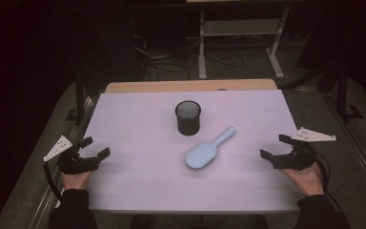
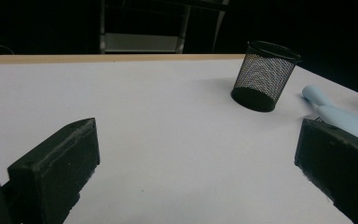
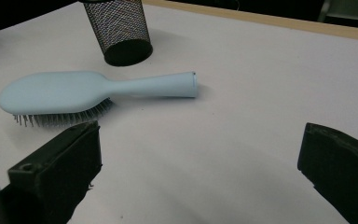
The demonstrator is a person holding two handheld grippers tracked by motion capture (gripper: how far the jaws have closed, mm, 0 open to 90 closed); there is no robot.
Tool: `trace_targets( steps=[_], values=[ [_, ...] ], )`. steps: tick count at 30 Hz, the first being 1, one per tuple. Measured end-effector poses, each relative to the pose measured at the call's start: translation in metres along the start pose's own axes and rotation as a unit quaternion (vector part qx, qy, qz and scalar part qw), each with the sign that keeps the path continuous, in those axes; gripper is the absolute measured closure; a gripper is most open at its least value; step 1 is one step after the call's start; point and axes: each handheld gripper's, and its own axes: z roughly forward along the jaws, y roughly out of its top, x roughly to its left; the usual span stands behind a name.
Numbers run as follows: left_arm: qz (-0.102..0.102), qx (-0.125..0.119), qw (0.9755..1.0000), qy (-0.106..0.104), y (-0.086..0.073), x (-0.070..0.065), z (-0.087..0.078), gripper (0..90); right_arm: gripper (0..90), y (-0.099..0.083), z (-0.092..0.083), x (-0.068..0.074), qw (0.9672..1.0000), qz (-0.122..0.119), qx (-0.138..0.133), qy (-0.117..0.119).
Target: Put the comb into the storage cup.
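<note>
Hairbrush (image 1: 205, 151), pale blue, lies bristles-down on the white table (image 1: 138, 119), just in front of and a bit to the right of the black mesh cup (image 1: 188, 117), handle angled up toward the cup's right side, not touching it. Left gripper (image 1: 94, 149) rests at the table's left edge, well apart from the cup, jaws spread wide w/ nothing between them. Right gripper (image 1: 272, 147) sits at the right edge, jaws likewise released and empty, brush handle nearer to it than to the left one. In the right gripper view the brush (image 3: 74, 91) lies across the frame, cup (image 3: 121, 30) behind its head. Judgement: work looks not yet begun, approach stage. Next move prob. calls for the right gripper to reach in, close across the narrow handle, lift and tip the brush upright so it can drop into the cup w/o knocking it over; light mesh may slide.
</note>
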Motion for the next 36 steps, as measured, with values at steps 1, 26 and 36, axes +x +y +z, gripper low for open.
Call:
trace_targets(
  steps=[1, 26, 36],
  values=[
    [0.000, 0.000, 1.0000, 0.000, 0.0000, 0.0000, 0.0000, 0.0, 0.0, 0.0000, 0.0000, 0.0000, 1.0000, 0.000, 0.000, 0.000],
    [0.000, 0.000, 1.0000, 0.006, -0.0009, -0.0019, -0.0029, 0.0, 0.0, 0.0024, 0.0006, 0.0022, 0.9999, -0.011, 0.011, 0.007],
    [-0.003, -0.005, 1.0000, 0.003, -0.0009, -0.0025, -0.0032, 0.0, 0.0, 0.0077, 0.0000, 0.0019, 0.9997, -0.010, 0.020, 0.002]
  ],
)
